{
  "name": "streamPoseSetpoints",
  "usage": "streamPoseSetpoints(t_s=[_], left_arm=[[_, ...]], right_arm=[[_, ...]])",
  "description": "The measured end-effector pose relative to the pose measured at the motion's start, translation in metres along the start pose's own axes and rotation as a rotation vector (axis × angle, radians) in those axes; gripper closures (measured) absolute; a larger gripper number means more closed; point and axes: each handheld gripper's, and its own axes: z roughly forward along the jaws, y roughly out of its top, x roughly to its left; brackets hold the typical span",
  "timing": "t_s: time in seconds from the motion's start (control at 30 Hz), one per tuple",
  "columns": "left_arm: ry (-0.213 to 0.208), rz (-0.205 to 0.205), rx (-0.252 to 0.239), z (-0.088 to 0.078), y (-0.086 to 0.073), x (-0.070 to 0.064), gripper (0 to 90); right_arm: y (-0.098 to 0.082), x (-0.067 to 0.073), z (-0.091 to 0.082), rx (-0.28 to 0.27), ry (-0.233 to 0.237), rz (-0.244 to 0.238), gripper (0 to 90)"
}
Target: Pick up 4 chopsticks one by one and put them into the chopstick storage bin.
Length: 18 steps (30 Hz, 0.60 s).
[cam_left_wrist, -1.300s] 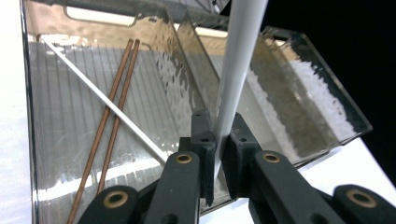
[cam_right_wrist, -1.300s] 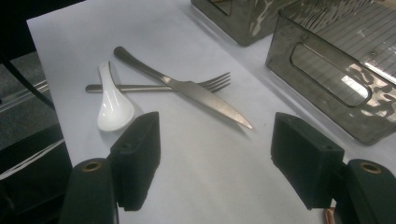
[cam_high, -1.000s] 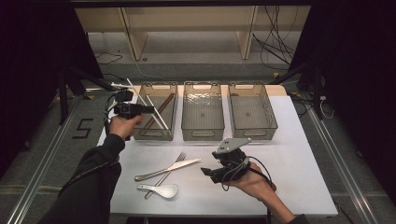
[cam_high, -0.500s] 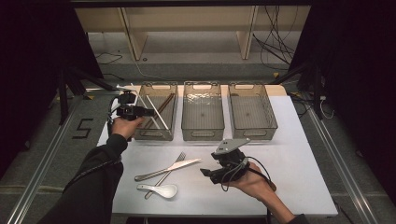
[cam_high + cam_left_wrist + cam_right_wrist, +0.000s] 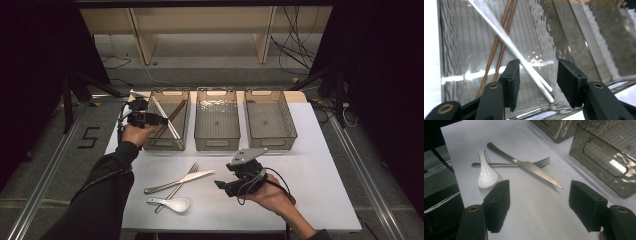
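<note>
My left gripper (image 5: pixel 161 120) reaches over the left rim of the left clear bin (image 5: pixel 167 145). Its jaws have just been opening and now stand apart (image 5: pixel 538 64). A pair of white chopsticks (image 5: pixel 509 45) lies on the bin floor, its near ends showing between the pads, which do not press on it. Two brown chopsticks (image 5: pixel 499 42) lie crossed under the white pair. My right gripper (image 5: pixel 223 186) hovers low over the table, open (image 5: pixel 539 188) and holding nothing. Ahead of it lie a knife (image 5: pixel 529 167), a fork (image 5: pixel 541 163) and a white spoon (image 5: pixel 486 176).
Two more clear bins, the middle one (image 5: pixel 216 143) and the right one (image 5: pixel 272 143), stand in a row behind the white table (image 5: pixel 310 190). The knife (image 5: pixel 180 181), fork (image 5: pixel 192 169) and spoon (image 5: pixel 172 203) sit near the front left. Dark floor surrounds the table.
The left hand has shifted slightly at the left bin's rim. The right hand and the cutlery on the table have stayed where they were.
</note>
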Motion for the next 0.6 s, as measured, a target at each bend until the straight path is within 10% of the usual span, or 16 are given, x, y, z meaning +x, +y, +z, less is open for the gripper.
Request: streamPoseSetpoints(t_s=[0.33,0.6], left_arm=[[-0.053,0.035,-0.034,-0.021,-0.005,-0.009,38.0],[-0.186,0.083,-0.103,-0.057,-0.026,-0.015,29.8]], right_arm=[[-0.001,-0.002,-0.003,-0.006,-0.006,0.005,34.5],[-0.001,-0.007,-0.008,-0.020,-0.026,0.017,34.5]])
